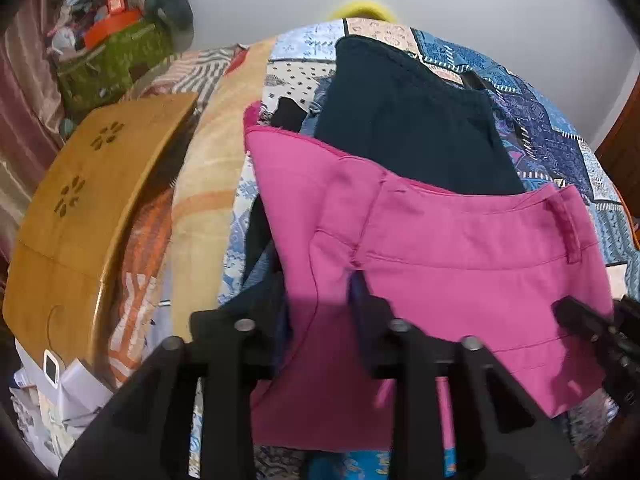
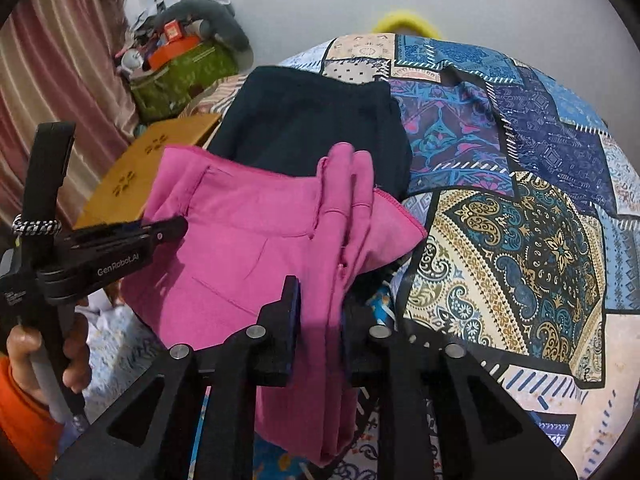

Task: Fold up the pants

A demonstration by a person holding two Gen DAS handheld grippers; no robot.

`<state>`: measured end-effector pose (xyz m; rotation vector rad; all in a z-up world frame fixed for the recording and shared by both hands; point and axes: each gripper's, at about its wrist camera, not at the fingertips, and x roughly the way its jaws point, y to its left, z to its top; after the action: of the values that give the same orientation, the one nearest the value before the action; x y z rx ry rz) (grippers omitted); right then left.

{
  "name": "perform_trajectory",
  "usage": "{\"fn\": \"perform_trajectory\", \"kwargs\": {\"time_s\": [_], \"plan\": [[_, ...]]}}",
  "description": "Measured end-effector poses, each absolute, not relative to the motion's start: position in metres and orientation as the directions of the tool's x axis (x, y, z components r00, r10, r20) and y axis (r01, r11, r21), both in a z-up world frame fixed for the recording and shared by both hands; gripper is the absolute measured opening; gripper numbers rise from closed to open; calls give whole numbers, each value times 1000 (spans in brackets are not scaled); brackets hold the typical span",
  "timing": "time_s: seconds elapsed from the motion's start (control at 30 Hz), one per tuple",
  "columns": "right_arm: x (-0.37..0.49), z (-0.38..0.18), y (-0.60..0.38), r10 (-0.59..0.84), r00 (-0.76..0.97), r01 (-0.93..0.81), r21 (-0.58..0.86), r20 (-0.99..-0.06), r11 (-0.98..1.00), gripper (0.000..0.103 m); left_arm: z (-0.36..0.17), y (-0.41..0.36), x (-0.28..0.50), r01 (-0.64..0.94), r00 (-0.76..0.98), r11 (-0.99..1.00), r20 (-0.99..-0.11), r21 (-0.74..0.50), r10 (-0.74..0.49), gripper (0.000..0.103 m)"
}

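Pink pants (image 1: pixel 460 248) lie folded with the waistband across, partly on top of a dark navy garment (image 1: pixel 412 120) on the patchwork bedspread (image 1: pixel 560 148). My left gripper (image 1: pixel 318 292) straddles the pants' left edge; the cloth hangs slack between its parted fingers. In the right wrist view the pink pants (image 2: pixel 248 232) bunch into an upright ridge at their right end. My right gripper (image 2: pixel 322 312) has that bundle filling the gap between its pads. The left gripper (image 2: pixel 120 236), held by a hand (image 2: pixel 76 352), shows at the pants' left side.
A wooden lap table (image 1: pixel 100 200) lies left of the pants. Behind it stands a green bag (image 1: pixel 112 60) stuffed with clutter, by a striped curtain (image 2: pixel 60 60). A yellow object (image 2: pixel 404 20) sits at the bed's far edge. The patterned bedspread (image 2: pixel 520 200) stretches to the right.
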<state>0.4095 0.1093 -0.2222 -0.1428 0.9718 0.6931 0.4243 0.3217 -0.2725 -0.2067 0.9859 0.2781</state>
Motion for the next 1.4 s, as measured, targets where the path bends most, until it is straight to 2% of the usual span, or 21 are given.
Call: {"fn": "perform_trajectory", "kwargs": {"time_s": [0.03,0.13,0.37,0.53,0.7,0.9,1.1,1.17,1.23,1.27,1.33,1.4], "plan": [[410,-221,107,476,368,-596,190,-799,780,22,-272,323,421,-322,525,946,-839,-43,141,44],[410,-217,102,465,376,-591,180,-802,787,24,-269,326,415,-319,513,947,-845,-24,151,49],[389,-178,75,508,421,-593,196,-751,781,25,-224,320,370,-295,541,955,-824,-1,167,49],[352,-120,52,582,486,-624,207,-652,753,25,-156,301,317,-269,621,963,-758,33,200,49],[300,-59,26,662,539,-659,229,-521,717,25,-84,272,253,-245,732,968,-645,51,219,49],[232,-5,-4,727,582,-708,213,-364,673,25,-3,229,159,-229,858,973,-466,29,216,49],[164,27,-29,755,616,-743,154,-225,652,25,38,193,87,-219,922,975,-331,-27,198,50],[148,30,-36,760,617,-749,145,-204,647,25,44,181,66,-223,936,974,-285,-34,204,54],[135,29,-40,754,628,-745,130,-191,654,25,47,166,44,-225,949,974,-236,-33,211,65],[129,29,-42,749,636,-742,118,-187,660,29,47,161,38,-231,951,973,-219,-27,219,69],[120,27,-44,737,653,-732,107,-177,673,44,48,146,22,-248,953,969,-178,-4,243,82],[116,25,-46,727,666,-720,107,-167,685,63,46,138,13,-249,955,969,-166,0,245,90]]}}
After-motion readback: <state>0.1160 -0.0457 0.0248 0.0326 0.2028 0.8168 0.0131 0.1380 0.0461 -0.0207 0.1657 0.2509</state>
